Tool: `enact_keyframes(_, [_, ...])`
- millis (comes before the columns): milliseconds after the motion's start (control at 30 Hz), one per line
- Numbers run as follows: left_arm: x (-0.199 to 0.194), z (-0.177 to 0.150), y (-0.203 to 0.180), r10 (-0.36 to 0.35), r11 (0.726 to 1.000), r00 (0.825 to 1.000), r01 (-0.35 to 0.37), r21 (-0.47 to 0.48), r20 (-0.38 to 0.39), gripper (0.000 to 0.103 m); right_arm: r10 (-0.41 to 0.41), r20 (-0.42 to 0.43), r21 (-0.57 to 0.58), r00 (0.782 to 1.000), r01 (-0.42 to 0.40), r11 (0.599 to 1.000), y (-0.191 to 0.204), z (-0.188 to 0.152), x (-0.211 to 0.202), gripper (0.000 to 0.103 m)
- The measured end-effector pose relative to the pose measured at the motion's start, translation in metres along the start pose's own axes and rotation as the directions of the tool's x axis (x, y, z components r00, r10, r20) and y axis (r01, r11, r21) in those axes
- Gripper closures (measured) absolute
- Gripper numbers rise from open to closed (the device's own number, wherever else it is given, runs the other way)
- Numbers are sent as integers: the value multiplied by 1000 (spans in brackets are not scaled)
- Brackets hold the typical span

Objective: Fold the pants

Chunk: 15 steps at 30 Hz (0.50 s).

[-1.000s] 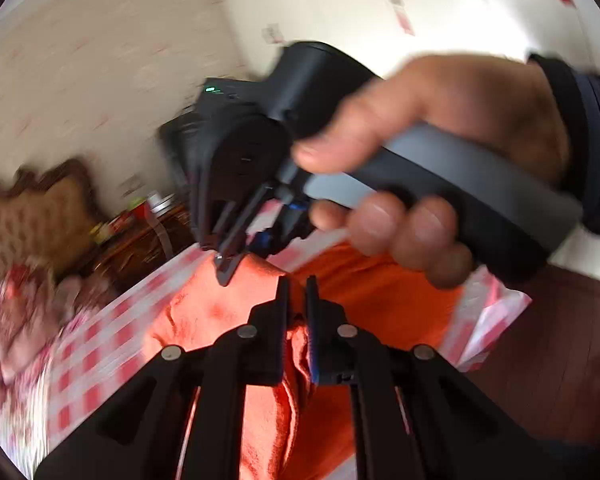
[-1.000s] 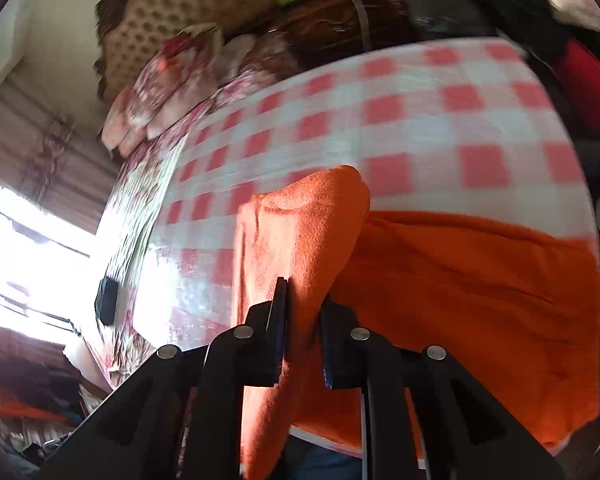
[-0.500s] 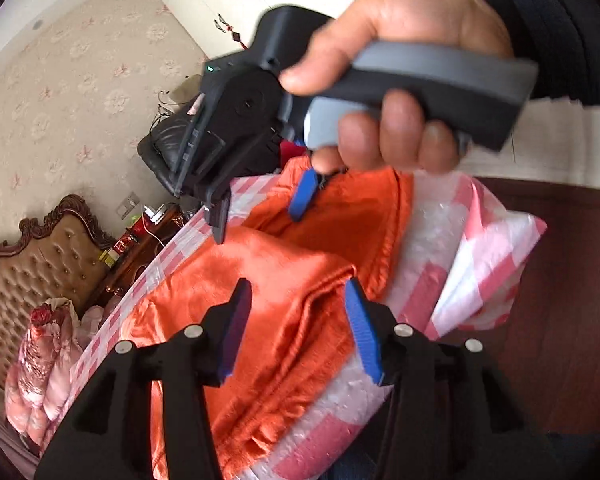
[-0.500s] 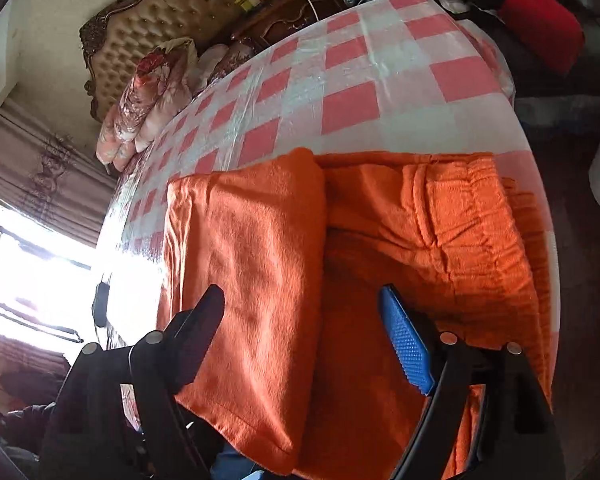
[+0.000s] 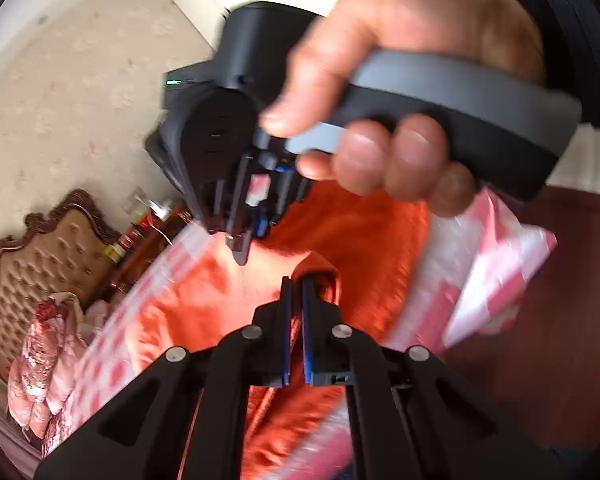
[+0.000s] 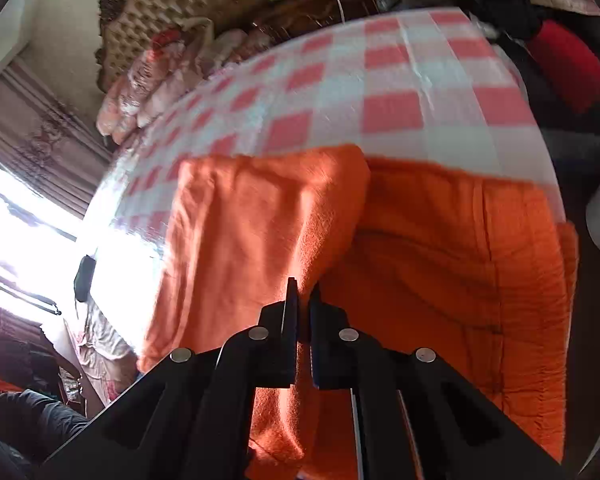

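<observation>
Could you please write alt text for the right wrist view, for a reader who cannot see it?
The right tongs are closing on a raised fold of the orange pants, which lie part-folded on a red-and-white checked cloth. A tufted headboard and pillows sit behind, with a bright window at left.

Right gripper (image 6: 304, 292) closing, apparently pinching orange pants (image 6: 260, 220) fold on checked cloth (image 6: 380, 80).
</observation>
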<state>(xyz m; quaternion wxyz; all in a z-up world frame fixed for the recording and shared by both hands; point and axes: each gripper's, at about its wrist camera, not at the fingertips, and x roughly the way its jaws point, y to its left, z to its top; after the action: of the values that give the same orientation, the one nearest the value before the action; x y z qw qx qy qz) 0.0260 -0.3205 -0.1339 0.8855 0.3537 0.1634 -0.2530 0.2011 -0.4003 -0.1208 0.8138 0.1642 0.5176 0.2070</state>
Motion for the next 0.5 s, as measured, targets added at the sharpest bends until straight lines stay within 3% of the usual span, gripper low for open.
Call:
enact_keyframes(133, [-11,28,5,2,1000,998,-3,16,68,99,34,67,-7,997,-33,999,6,11,-35,97])
enact_keyframes(333, [-8,62,-23,-52,995,987,39,88,150,99,-38,147,-5,988,39,999,-14,12,-83,97])
enact_keyframes(500, [19,69,-60,-132,984,986,119,130,103,99,-86,129,71,988,78,994,-65,-5,-83,97])
